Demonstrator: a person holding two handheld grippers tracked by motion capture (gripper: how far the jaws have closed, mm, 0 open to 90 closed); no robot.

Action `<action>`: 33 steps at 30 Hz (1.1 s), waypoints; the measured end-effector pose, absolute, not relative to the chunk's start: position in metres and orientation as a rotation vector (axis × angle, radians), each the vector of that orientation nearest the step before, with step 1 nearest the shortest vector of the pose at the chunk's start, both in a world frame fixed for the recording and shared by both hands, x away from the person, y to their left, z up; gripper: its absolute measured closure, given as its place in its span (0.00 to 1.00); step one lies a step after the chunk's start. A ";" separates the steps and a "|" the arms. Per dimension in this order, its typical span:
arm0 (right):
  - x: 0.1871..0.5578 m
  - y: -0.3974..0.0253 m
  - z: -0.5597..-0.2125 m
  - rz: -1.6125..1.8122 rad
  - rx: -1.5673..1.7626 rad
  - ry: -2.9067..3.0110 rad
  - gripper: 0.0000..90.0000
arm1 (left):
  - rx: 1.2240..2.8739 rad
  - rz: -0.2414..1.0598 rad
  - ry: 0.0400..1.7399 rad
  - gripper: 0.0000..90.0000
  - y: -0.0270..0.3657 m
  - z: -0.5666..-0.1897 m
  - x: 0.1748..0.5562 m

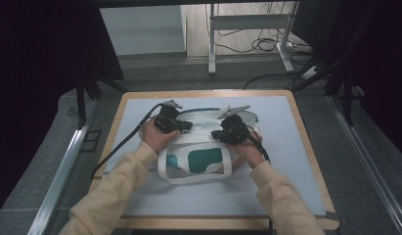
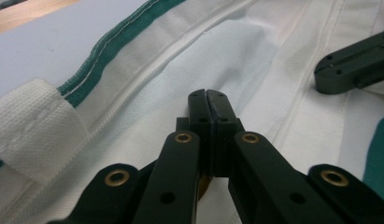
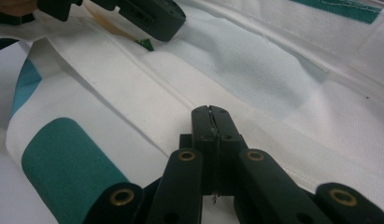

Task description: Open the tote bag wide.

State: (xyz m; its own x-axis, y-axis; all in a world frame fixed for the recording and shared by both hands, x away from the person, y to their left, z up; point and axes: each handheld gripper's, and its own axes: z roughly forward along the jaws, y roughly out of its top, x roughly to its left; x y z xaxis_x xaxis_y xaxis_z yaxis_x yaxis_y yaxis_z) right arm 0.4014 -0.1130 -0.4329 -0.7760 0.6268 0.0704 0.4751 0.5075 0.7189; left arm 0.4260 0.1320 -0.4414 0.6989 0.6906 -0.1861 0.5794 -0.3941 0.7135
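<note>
White canvas, teal trim: a tote bag (image 1: 198,147) lay flat on the pale blue mat (image 1: 286,147) covering the wooden table (image 1: 306,142), near its centre, handles spread. 1 white strap (image 2: 31,126) looped at the left of the left gripper view, beside the teal-edged rim (image 2: 115,46).

Left gripper (image 1: 181,125) sat at the bag's upper left, tips pointing inward. In its own view (image 2: 207,100) the 2 jaws stood pressed together, no gap between them, resting low over the cloth. Whether a fold of canvas was pinched under them could not be told; the tips hid the contact.

Right gripper (image 1: 219,133) sat at the bag's upper middle, facing the left one, the 2 near each other but apart. In its own view (image 3: 211,116) the jaws were likewise closed tight, with a thin pale thread or fabric edge possibly caught in the seam, too fine to be sure.

Teal patches (image 1: 204,159) showed on the bag's near face.

Judgement: step in hand looked like working the top layer near the bag's mouth, both tools set on the fabric between the 2 rims, perhaps to part or flatten it. Next move likely calls for a sure pinch on 1 layer only, then a slow, even pull from both sides so the canvas doesn't slip or bunch.
</note>
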 end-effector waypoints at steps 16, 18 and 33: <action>0.444 -0.100 -0.424 1.024 0.991 2.508 0.99 | 2.114 0.166 0.930 1.00 0.132 -0.438 0.416; 0.445 -0.096 -0.424 0.980 0.972 2.508 0.99 | 2.117 0.166 0.927 1.00 0.133 -0.437 0.416; 0.444 -0.105 -0.432 1.005 0.902 2.713 0.99 | 2.121 0.164 0.923 1.00 0.132 -0.439 0.416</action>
